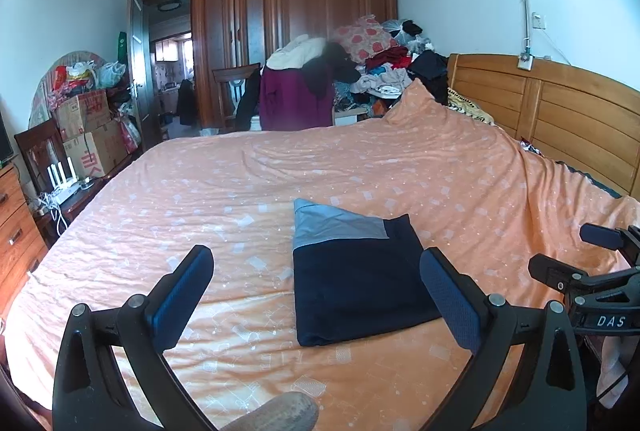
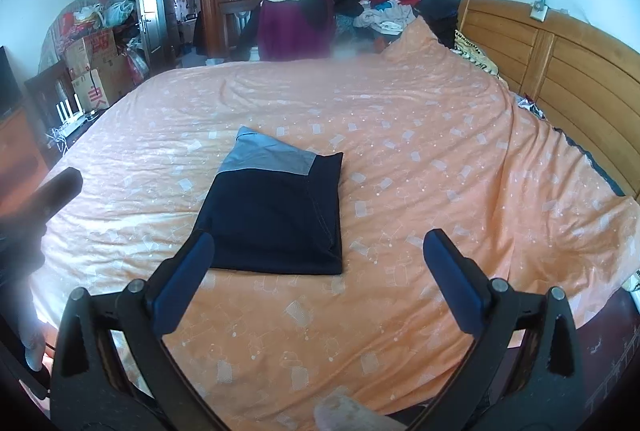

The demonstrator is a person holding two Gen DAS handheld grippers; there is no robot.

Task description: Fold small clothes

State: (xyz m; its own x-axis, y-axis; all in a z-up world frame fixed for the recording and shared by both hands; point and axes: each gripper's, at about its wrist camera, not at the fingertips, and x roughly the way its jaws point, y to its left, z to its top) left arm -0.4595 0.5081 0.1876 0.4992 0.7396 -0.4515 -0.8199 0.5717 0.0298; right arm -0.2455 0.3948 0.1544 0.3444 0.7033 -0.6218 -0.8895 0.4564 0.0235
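Lying folded flat on the bed (image 2: pixel 400 167), the navy-and-grey garment (image 2: pixel 276 215) runs lengthwise away from both grippers, left gripper (image 1: pixel 316 283) and right gripper (image 2: pixel 318 263) hovering beside it, jaws spread and empty.

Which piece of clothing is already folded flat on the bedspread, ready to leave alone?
The navy garment with the grey band, a neat rectangle alone mid-bed between both open tongs. The other clothes are heaped, unfolded, beyond the bed's far edge.
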